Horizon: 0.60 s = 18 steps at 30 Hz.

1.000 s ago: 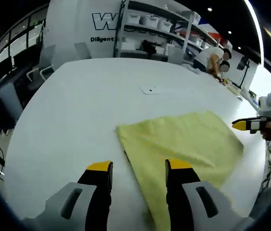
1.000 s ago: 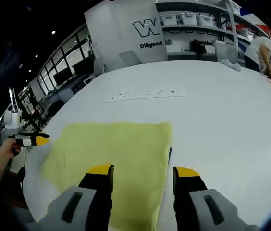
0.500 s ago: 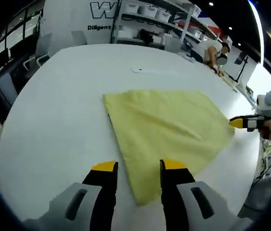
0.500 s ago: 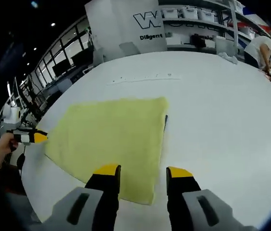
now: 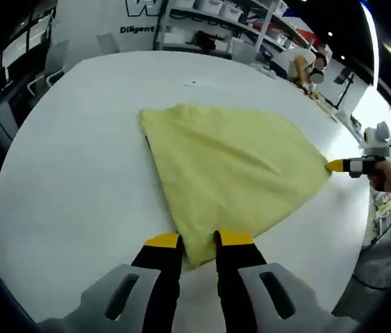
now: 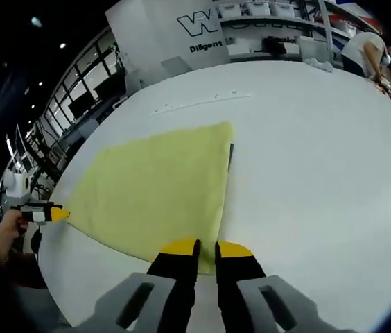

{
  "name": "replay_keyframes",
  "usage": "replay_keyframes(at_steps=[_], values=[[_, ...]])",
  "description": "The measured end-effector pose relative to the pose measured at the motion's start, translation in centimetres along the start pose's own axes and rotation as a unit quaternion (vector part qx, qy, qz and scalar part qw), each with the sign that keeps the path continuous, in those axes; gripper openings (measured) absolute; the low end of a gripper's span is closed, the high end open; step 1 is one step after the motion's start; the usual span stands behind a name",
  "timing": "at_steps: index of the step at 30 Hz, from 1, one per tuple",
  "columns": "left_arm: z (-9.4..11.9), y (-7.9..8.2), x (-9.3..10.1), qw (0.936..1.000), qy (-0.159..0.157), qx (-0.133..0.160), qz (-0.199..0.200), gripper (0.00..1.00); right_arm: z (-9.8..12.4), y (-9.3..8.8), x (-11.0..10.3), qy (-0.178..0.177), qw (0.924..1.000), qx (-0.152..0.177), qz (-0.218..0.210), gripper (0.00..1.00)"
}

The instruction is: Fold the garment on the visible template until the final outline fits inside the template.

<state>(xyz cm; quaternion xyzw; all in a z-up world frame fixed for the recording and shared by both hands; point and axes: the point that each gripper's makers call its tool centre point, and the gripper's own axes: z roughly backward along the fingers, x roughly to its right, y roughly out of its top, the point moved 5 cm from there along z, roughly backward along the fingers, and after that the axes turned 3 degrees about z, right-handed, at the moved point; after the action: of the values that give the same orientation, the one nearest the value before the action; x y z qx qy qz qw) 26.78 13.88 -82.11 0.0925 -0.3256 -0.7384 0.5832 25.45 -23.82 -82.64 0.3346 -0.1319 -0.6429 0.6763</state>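
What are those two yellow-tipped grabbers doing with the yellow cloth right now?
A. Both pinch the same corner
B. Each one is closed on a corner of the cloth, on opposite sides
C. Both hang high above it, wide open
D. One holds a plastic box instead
B: in the left gripper view the left gripper is shut on a near corner of the yellow cloth, and in the right gripper view the right gripper is shut on another corner.

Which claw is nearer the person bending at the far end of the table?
Right, most likely. The right claw sits at the corner of the cloth on the side towards the person; the left claw is at another corner, farther back.
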Motion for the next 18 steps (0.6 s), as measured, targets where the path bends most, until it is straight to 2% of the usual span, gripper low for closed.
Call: replay_keyframes(at_steps=[3,7,10,12,18], values=[[0.0,0.0,0.1,0.9998,-0.009,0.002,0.016,0.04,0.1,0.0,0.0,-0.001,0.9999,0.002,-0.013,0.0],[0.1,-0.3,0.1,0.9999,-0.009,0.0,0.006,0.04,0.2,-0.5,-0.1,-0.002,0.9998,-0.007,-0.017,0.0],[0.4,-0.7,0.1,0.9999,-0.011,-0.003,0.008,0.04,0.6,-0.9,-0.5,-0.001,0.9999,-0.013,-0.002,0.0],[0.8,-1.2,0.2,0.9999,-0.012,-0.005,0.0,0.04,1.0,-1.5,-0.7,0.003,0.9994,-0.03,0.02,0.0],[1.6,-2.5,0.3,0.9999,-0.012,-0.004,0.001,0.04,2.1,-3.0,-1.2,0.004,0.9994,-0.033,0.011,0.0]])
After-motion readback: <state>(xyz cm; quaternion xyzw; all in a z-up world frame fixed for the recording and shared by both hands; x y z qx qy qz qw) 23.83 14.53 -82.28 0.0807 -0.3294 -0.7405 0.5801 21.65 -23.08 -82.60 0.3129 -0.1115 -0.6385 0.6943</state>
